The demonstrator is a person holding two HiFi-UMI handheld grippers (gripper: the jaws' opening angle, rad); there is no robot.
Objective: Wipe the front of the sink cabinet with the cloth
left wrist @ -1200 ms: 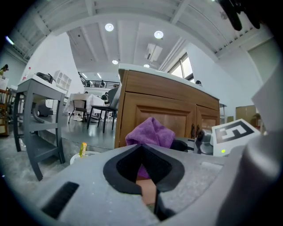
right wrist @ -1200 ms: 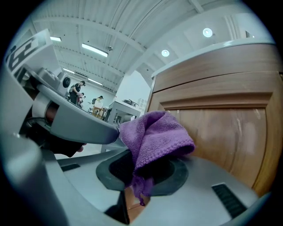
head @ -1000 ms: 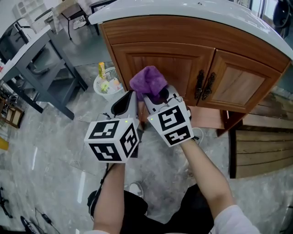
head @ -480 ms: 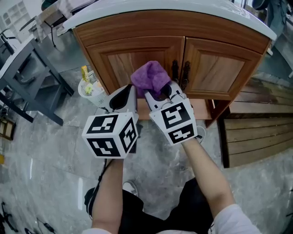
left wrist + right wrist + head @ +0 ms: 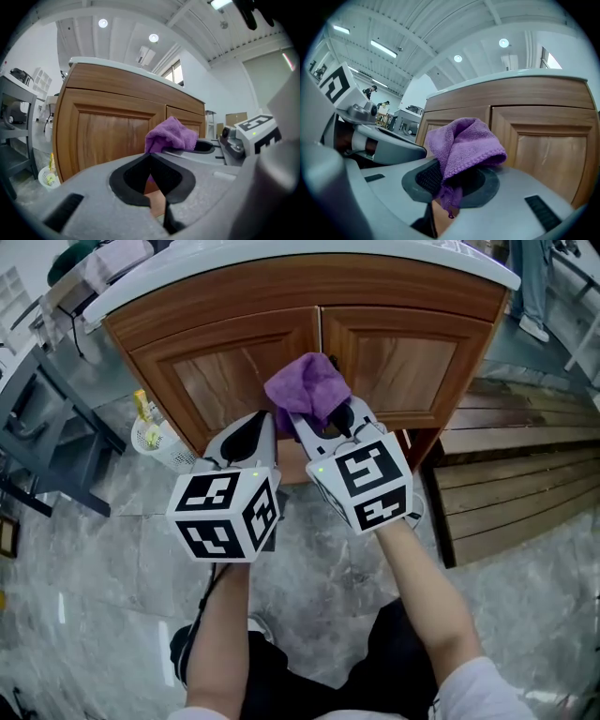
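A bunched purple cloth point(image 5: 307, 385) is pinched in my right gripper point(image 5: 322, 424), which is shut on it. It is held up in front of the wooden sink cabinet point(image 5: 216, 371), over the seam between the two doors, and it hides the door handles. Whether it touches the wood I cannot tell. In the right gripper view the cloth point(image 5: 464, 147) droops over that gripper point(image 5: 450, 180), with the right door point(image 5: 548, 154) behind. My left gripper point(image 5: 251, 442) sits just left of it, shut on nothing. The left gripper view shows this gripper point(image 5: 151, 157), the cloth point(image 5: 171, 136) and the left door point(image 5: 103, 136).
A white basket point(image 5: 155, 435) holding bottles stands on the floor at the cabinet's left corner. A grey metal table point(image 5: 33, 418) is further left. Wooden slats point(image 5: 511, 488) lie on the floor to the right. A person's legs point(image 5: 534, 287) show at the top right.
Both grippers have moved to the right along the cabinet front, carrying the cloth from the left door to the seam between the doors. It now covers the handles.
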